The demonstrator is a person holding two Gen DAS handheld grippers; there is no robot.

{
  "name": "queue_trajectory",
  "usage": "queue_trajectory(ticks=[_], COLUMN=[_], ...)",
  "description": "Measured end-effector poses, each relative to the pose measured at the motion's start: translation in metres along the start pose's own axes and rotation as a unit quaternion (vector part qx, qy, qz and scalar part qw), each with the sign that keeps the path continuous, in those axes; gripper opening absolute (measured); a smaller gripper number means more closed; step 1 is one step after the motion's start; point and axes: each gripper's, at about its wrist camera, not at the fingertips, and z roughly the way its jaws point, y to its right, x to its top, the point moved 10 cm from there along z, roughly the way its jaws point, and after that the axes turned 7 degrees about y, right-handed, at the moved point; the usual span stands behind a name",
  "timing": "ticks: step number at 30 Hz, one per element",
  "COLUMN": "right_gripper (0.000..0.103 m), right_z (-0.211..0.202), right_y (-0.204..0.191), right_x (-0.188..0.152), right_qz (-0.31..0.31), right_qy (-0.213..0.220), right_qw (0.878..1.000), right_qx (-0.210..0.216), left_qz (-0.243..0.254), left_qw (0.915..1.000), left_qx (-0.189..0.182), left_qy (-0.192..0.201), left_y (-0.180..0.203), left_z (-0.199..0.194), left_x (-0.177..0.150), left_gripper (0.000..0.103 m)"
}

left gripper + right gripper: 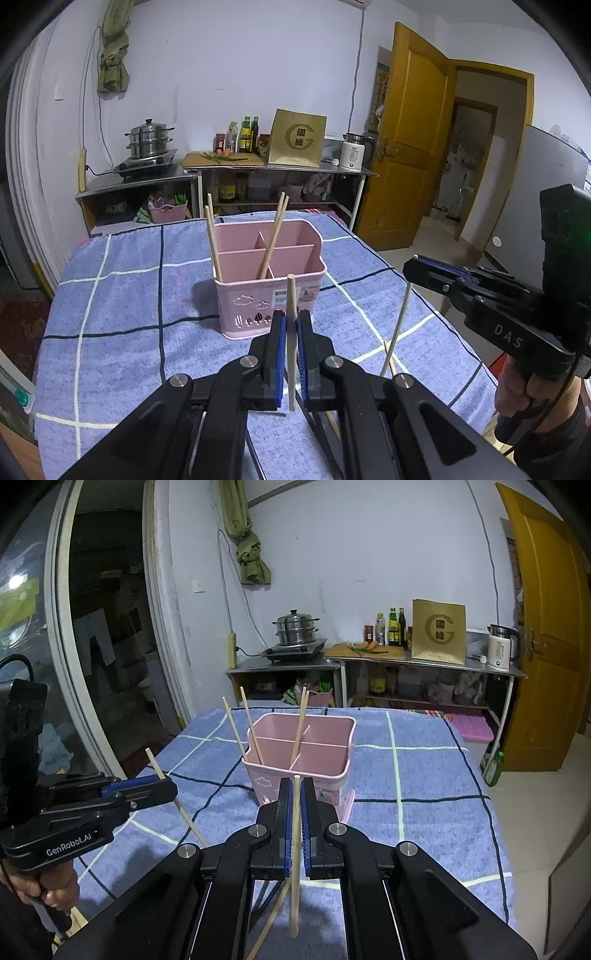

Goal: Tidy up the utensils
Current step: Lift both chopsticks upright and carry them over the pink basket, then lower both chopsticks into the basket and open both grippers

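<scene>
A kitchen corner with steel shelves is sitting behind a table under a blue checked cloth (110, 295); the pink caddy (271, 295) is standing mid-cloth, toward the far edge, four chopsticks leaning in two of its compartments, the rest empty. The left gripper (291, 332) is pinching one upright chopstick (291, 295) around its middle; the right gripper (295, 797) is pinching another chopstick (295, 904) near its top; both sticks look light, stiff and smooth, likely to pivot or slip.

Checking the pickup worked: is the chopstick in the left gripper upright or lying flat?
Upright. The chopstick stands nearly vertical between the shut blue pads of the left gripper, clear of the blue cloth.
</scene>
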Motion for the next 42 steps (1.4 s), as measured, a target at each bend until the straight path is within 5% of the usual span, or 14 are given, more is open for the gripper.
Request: queue_trajectory(ticks=[25,42], right_gripper=[0.004,0.004], right_z=[0.035,0.093], right_y=[-0.015,-0.011], right_x=[0.106,0.13], right_qz=[0.012,0.008], right_qy=[0.094,0.124], right_qw=[0.995,0.992], right_qx=[0.037,0.037], left_qz=[-0.014,-0.016], left_qw=[0.9976,0.9974], left_qx=[0.01,0.023], left_qy=[0.067,0.066], left_y=[-0.038,-0.069], left_z=[0.014,0.068], left_x=[0.123,0.137], left_gripper=[0.006,0.006])
